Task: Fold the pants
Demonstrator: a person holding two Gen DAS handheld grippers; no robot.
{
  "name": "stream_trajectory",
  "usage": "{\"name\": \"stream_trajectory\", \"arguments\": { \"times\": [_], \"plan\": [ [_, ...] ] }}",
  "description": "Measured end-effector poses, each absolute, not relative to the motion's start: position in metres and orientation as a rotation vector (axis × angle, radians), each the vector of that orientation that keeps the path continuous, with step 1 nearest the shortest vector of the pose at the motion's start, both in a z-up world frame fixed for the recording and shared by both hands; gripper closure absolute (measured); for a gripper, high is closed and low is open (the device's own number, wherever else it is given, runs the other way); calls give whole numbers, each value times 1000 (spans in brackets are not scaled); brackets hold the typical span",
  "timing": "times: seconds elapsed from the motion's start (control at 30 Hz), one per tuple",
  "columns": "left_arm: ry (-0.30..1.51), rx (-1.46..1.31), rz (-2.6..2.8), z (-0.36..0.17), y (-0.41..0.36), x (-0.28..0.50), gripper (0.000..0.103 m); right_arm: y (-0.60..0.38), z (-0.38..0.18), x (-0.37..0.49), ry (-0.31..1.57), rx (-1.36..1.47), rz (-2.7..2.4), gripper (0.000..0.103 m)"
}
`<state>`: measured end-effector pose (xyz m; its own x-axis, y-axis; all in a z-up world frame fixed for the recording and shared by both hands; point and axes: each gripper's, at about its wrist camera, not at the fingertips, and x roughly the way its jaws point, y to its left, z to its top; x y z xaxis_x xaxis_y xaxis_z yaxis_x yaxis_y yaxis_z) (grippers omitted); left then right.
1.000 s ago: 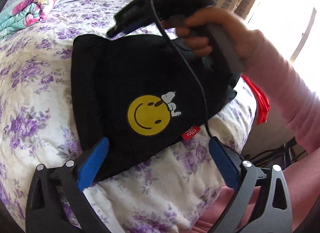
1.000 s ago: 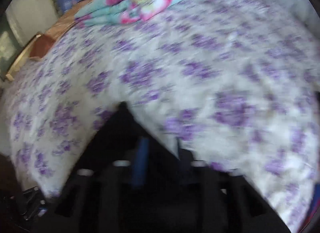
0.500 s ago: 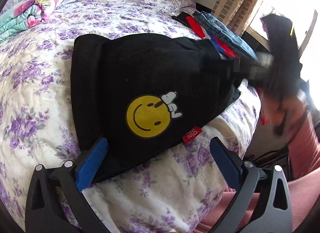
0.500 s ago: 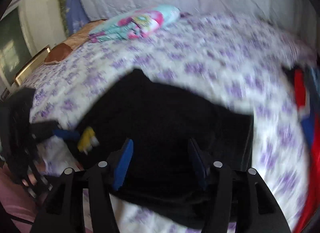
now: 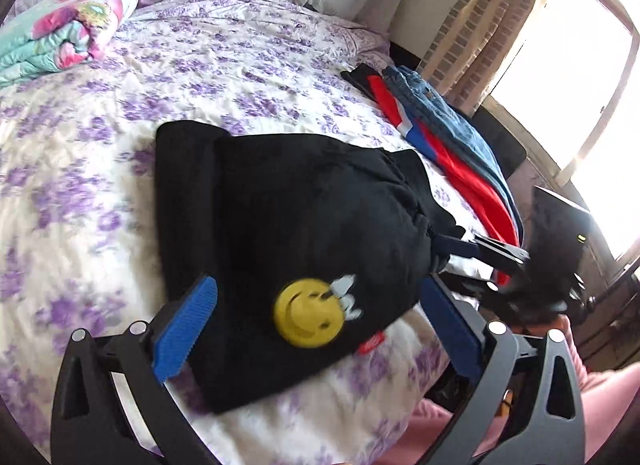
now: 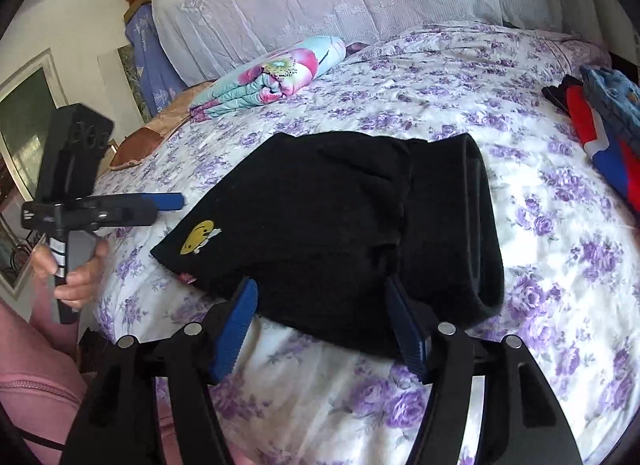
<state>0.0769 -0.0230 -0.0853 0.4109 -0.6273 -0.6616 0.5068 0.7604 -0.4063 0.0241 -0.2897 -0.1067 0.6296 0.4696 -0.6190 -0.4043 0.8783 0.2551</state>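
Black folded pants [image 5: 288,217] with a yellow smiley print [image 5: 308,317] lie on the flowered bedspread [image 5: 240,65]. My left gripper [image 5: 320,329] is open wide, its blue pads astride the pants' near corner without pressing on it. From the right wrist view the same pants [image 6: 340,217] show a thick folded edge on the right. My right gripper [image 6: 320,325] hangs just over their near edge. Its jaws are opening, the pads are clear of the cloth and grip nothing. The left gripper [image 6: 172,199] shows side-on at the left, held by a hand [image 6: 76,273].
A folded floral quilt [image 5: 60,33] lies at the head of the bed. A stack of red, blue and denim clothes [image 5: 452,145] sits along the bed's right edge, near a bright window [image 5: 568,85]. A person's pink-clad legs [image 6: 36,385] are at the bed's near edge.
The right gripper swung from above the far side of the pants round to their near right edge and its jaws widened. The left gripper drew back and up slightly. The pants stayed folded.
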Motion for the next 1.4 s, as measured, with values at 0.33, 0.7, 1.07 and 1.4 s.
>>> {"name": "stream_trajectory", "arguments": {
  "times": [0.33,0.7,1.07,1.4],
  "plan": [
    [891,39,-740,-78,-54,66,4,-335,-69,-9,606,241,455,23],
    [962,-152,-551,-56,-14,156,4,-381,-87,56,723,443,403,11],
    [1154,-156,-504,-115,-15,187,4,-378,-115,128,842,448,436,11],
    [1156,-165,-530,-121,-19,194,4,-356,-128,172,909,402,523,17]
  ]
}}
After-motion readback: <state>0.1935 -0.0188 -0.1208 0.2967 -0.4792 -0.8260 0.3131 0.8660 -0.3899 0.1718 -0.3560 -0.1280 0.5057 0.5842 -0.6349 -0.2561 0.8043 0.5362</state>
